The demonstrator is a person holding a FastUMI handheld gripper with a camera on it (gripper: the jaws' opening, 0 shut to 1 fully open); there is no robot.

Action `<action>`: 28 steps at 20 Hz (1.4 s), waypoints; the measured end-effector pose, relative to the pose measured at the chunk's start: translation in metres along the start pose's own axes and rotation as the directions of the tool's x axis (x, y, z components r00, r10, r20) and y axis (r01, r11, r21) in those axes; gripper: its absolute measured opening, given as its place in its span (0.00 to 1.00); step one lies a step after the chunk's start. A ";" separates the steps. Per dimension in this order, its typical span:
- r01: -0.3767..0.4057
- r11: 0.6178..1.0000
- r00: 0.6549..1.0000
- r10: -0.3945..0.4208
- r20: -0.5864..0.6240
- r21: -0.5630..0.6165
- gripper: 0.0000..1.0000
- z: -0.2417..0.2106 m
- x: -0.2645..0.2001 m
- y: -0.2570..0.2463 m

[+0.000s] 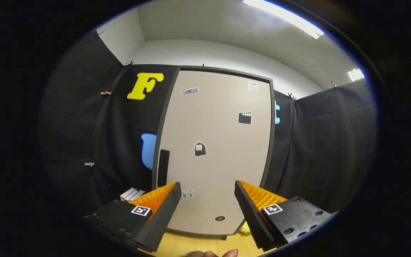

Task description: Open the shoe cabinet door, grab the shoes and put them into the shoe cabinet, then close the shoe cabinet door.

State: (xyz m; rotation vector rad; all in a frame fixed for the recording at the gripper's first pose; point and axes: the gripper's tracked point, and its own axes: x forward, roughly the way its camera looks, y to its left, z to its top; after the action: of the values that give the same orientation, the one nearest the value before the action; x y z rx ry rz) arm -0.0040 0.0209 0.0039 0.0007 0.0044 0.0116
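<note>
The shoe cabinet (219, 117) stands straight ahead beyond the fingers, a tall beige door in a dark frame, and the door is closed. A black vertical handle (163, 167) sits at the door's left edge, just above my left fingertip. Several small stickers dot the door. My gripper (208, 189) is open, with a wide gap and nothing between the fingers. A bit of yellow (245, 228) peeks out at the cabinet's foot beside the right finger; I cannot tell what it is.
Black cloth walls close in on both sides of the cabinet. Some white flat items (132, 193) lie low to the left of the cabinet, behind the left finger. A wooden floor (194, 244) lies below, and fingertips of a hand (216, 253) show under the gripper.
</note>
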 end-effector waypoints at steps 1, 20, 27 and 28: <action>-0.007 1.000 1.000 0.007 -0.002 0.007 0.97 0.000 0.001 0.004; -0.065 0.991 0.988 0.080 -0.133 0.115 0.97 -0.062 0.176 0.125; -0.008 0.994 0.985 0.026 -0.171 0.105 0.50 -0.076 0.198 0.131; 0.005 0.992 0.986 0.016 -0.165 0.126 0.46 -0.076 0.200 0.132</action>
State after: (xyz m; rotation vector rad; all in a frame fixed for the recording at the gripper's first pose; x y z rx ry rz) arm 0.1946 0.1553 -0.0725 0.1258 0.1720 0.0171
